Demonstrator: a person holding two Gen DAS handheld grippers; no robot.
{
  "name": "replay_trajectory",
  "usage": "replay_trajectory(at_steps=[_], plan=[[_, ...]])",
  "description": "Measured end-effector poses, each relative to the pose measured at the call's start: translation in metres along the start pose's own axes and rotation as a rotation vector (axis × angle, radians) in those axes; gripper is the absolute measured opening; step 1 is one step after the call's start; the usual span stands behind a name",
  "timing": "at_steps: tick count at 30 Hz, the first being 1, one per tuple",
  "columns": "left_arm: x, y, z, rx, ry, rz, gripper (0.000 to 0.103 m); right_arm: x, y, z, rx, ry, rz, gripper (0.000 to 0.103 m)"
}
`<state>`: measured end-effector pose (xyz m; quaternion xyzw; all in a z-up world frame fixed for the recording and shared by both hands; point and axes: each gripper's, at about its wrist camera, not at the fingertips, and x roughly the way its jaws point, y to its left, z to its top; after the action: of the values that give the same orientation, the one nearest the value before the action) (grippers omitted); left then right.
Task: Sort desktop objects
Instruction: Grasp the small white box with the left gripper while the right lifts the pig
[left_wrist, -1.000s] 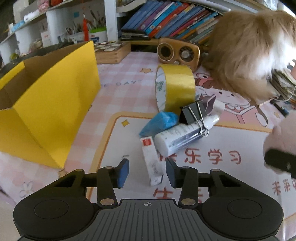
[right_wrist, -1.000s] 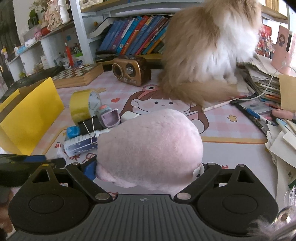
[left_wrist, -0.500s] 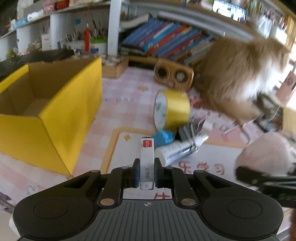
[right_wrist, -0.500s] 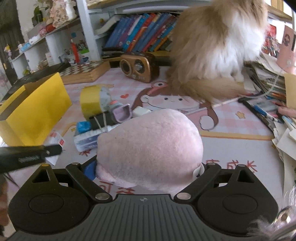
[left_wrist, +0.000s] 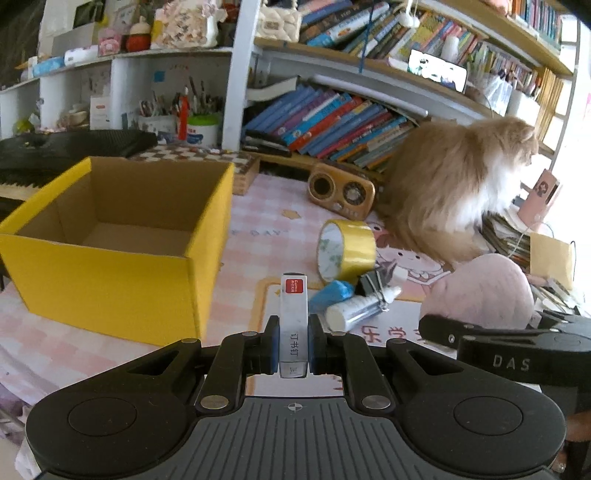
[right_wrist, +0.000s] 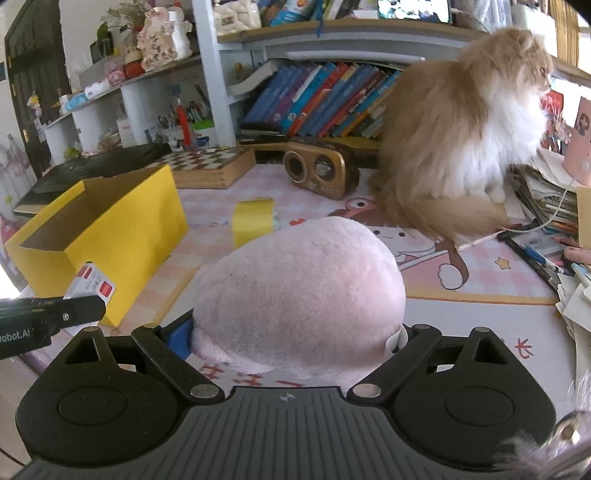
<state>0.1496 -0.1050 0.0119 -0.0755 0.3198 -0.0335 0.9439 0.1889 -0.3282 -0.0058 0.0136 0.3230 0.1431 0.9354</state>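
My left gripper (left_wrist: 292, 341) is shut on a small white staple box (left_wrist: 293, 317) with a red label, held up off the desk. The open yellow cardboard box (left_wrist: 110, 266) stands to its left, empty inside. My right gripper (right_wrist: 291, 339) is shut on a pink plush toy (right_wrist: 299, 299), which hides its fingertips. In the right wrist view the staple box (right_wrist: 92, 284) and the left gripper show at the left edge, in front of the yellow box (right_wrist: 122, 236). A yellow tape roll (left_wrist: 349, 249), a blue eraser (left_wrist: 330, 291), a binder clip (left_wrist: 373, 282) and a white tube (left_wrist: 360, 308) lie on the mat.
A fluffy ginger and white cat (right_wrist: 461, 140) sits at the back right of the desk. A brown radio (right_wrist: 317, 171), a chessboard box (right_wrist: 210, 166) and shelves of books stand behind. Papers and pens pile up at the right edge (right_wrist: 546, 229).
The left gripper closed on the staple box and lifted it off the mat, toward the yellow box. The right gripper moved too, with the pink plush toy still in it.
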Motion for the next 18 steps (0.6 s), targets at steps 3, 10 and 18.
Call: replay_trajectory(at_steps=[3, 10, 18], plan=[[-0.009, 0.016, -0.004, -0.002, -0.005, -0.011, 0.013, -0.005, 0.019, -0.004, -0.009, -0.008, -0.002, 0.093], [-0.033, 0.053, -0.017, 0.001, 0.019, -0.051, 0.013, -0.017, 0.062, -0.018, 0.01, -0.007, -0.036, 0.093], [-0.06, 0.093, -0.039, 0.016, 0.063, -0.085, 0.013, -0.031, 0.12, -0.048, -0.002, 0.032, -0.035, 0.093]])
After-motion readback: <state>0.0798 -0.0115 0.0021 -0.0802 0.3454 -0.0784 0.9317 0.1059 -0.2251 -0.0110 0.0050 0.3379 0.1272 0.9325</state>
